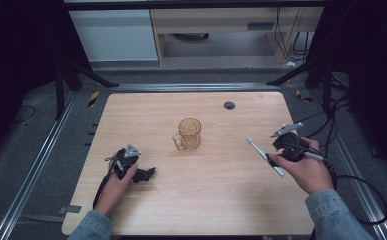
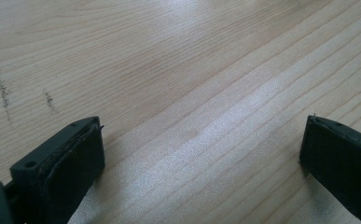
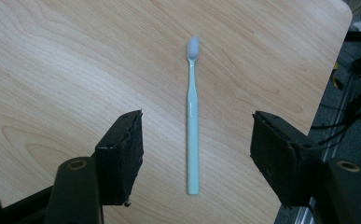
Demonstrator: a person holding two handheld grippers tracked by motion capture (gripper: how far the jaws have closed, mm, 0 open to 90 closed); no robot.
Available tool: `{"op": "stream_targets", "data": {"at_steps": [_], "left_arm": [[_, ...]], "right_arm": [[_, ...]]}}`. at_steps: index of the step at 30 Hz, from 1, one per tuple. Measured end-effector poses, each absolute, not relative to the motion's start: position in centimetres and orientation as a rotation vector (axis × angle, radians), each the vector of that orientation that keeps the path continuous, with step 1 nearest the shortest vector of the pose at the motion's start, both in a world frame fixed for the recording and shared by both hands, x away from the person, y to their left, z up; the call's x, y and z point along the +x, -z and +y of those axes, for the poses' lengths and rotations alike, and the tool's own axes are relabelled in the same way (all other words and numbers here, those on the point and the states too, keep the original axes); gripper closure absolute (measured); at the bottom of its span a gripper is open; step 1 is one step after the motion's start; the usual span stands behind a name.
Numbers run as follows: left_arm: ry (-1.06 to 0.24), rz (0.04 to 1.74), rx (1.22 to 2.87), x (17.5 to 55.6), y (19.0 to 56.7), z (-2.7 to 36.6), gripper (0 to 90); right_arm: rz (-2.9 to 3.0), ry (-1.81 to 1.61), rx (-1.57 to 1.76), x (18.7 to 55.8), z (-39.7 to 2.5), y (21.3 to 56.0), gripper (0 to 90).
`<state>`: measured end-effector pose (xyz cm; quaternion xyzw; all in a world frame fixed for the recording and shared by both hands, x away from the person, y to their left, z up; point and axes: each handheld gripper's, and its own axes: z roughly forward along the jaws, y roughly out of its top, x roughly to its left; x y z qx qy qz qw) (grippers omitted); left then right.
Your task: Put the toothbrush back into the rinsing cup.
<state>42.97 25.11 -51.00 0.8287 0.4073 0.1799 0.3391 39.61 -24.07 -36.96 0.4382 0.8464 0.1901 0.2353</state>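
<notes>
My right gripper [image 3: 194, 154] stands wide open over the slim pale-green plastic toothbrush [image 3: 192, 122], which lies flat on the light wooden surface [image 1: 221, 190] between its jaws, right of the amber ribbed glass mug [image 1: 188, 134]; my left gripper [image 2: 201, 154], left of that mug, gapes wide over bare wood

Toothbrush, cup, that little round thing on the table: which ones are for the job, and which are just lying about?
For the job:
- toothbrush, lying flat between the open right gripper jaws
- likely the amber glass mug, mid-table

Just lying about:
- dark round cap set in the table near its far edge
- left gripper, open over bare wood
</notes>
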Motion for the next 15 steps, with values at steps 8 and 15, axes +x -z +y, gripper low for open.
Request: {"op": "stream_targets", "data": {"at_steps": [8, 15], "left_arm": [[-0.469, 1.064, 2.151, 43.0, 51.0, 25.1, 0.0], [-0.471, 1.061, 2.151, 43.0, 51.0, 25.1, 0.0]], "right_arm": [[2.374, -0.379, 1.193, 42.8, -24.0, 35.1, 39.3], [2.423, -0.307, 1.226, 45.7, -23.9, 35.8, 45.0]]}}
